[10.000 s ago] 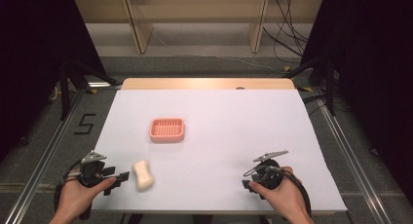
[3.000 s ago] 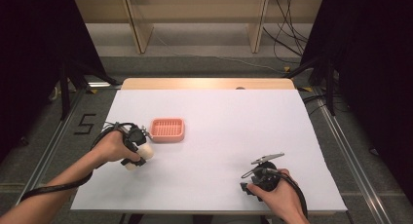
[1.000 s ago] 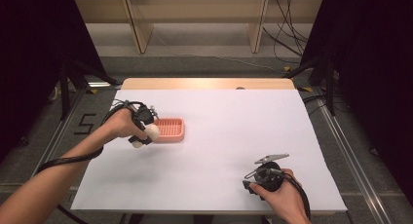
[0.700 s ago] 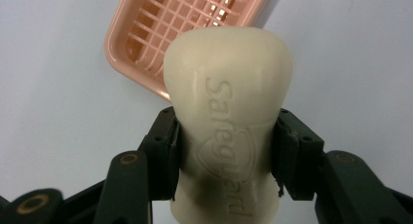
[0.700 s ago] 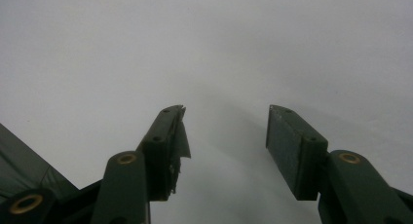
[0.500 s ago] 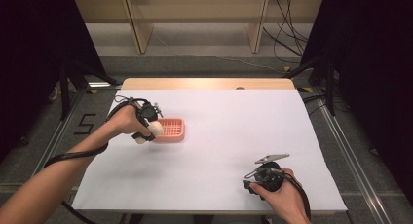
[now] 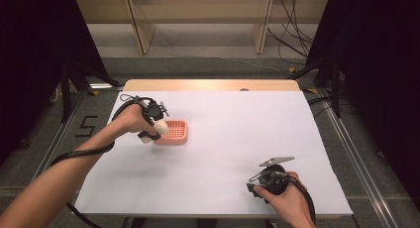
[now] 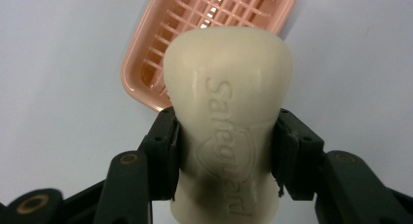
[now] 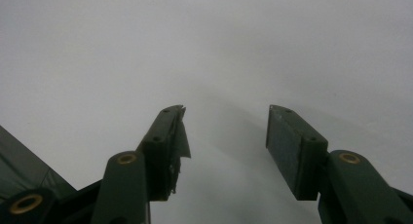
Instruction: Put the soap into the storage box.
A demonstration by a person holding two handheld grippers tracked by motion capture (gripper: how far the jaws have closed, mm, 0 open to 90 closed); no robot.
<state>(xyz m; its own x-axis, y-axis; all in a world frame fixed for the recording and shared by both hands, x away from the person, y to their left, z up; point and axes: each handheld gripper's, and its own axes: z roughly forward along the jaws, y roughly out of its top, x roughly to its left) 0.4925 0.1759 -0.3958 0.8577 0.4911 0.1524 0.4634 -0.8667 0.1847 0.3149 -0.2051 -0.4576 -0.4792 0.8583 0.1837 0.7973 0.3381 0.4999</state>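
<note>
From the high view, the white bench (image 7: pixel 223 153) holds a pink soap dish (image 7: pixel 172 131) near its left edge, closer to the far side than the near side. The left gripper (image 7: pixel 151 123) is just at the left side of the dish, held in the person's left hand (image 7: pixel 131 119). Its fingers grip a pale bar of soap (image 7: pixel 150 132), which sits at the dish's left rim. I cannot tell if the soap touches the dish. The right gripper (image 7: pixel 267 181) rests near the bench's near right corner, in the person's right hand (image 7: pixel 287 203), well apart from the dish.

In the left gripper view, the two black fingers (image 8: pixel 163 153) press on both sides of the soap (image 8: pixel 229 121). The soap stands up between them and has letters pressed into it. The pink dish (image 8: pixel 195 34), with its grid bottom, lies past the soap on the white bench (image 8: pixel 58 63).

In the right gripper view, the right gripper (image 9: pixel 226 146) has its fingers (image 9: pixel 168 146) open, with a wide gap and nothing between them. Bare white bench (image 9: pixel 219 48) lies below.
</note>
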